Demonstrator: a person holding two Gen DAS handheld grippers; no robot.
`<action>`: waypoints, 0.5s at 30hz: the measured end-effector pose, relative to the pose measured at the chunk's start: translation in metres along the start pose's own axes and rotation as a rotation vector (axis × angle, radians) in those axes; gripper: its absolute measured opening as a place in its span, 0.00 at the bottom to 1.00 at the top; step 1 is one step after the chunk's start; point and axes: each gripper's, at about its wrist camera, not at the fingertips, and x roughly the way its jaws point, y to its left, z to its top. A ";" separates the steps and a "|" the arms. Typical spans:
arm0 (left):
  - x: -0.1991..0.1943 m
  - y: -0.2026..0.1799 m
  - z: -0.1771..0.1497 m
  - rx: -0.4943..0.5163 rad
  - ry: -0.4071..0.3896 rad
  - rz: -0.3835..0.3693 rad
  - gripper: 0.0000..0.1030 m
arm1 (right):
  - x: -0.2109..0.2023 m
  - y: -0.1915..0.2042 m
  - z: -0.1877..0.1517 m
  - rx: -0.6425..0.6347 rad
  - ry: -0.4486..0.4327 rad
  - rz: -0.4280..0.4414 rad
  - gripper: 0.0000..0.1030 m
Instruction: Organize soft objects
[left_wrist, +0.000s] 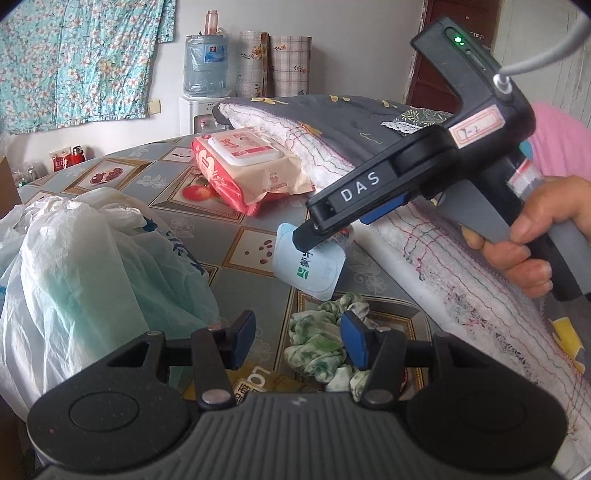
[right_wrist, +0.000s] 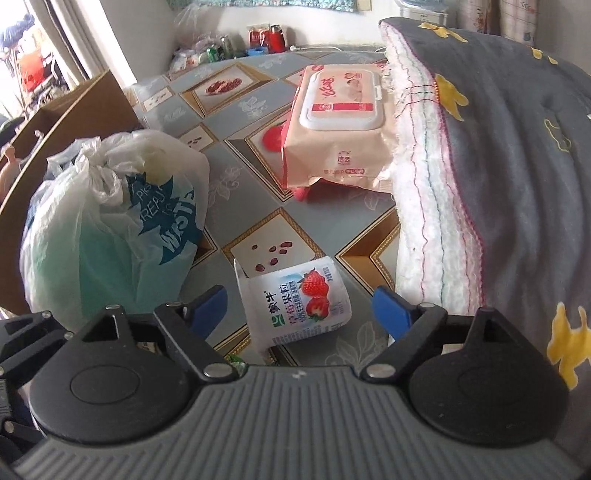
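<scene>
Right gripper (right_wrist: 299, 306) jaws apart around tipped yogurt cup (right_wrist: 295, 302) on desk (right_wrist: 258, 206), left gripper (left_wrist: 298, 338) jaws apart by green-white cloth (left_wrist: 317, 347)

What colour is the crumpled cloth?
White mottled with green; the cloth shows best in the left wrist view.

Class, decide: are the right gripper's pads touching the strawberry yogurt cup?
Apart. In the right wrist view the yogurt cup lies between the open right gripper, and tablecloth shows on each side between pad and cup.
</scene>
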 end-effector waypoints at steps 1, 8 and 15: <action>0.000 0.002 0.000 -0.002 0.003 0.001 0.51 | 0.005 0.003 0.002 -0.023 0.015 -0.012 0.84; -0.007 0.009 -0.002 -0.003 0.005 0.004 0.51 | 0.019 -0.003 0.006 0.028 0.052 0.011 0.62; -0.017 0.013 -0.004 -0.002 -0.004 0.006 0.51 | 0.023 -0.035 -0.001 0.384 0.067 0.359 0.62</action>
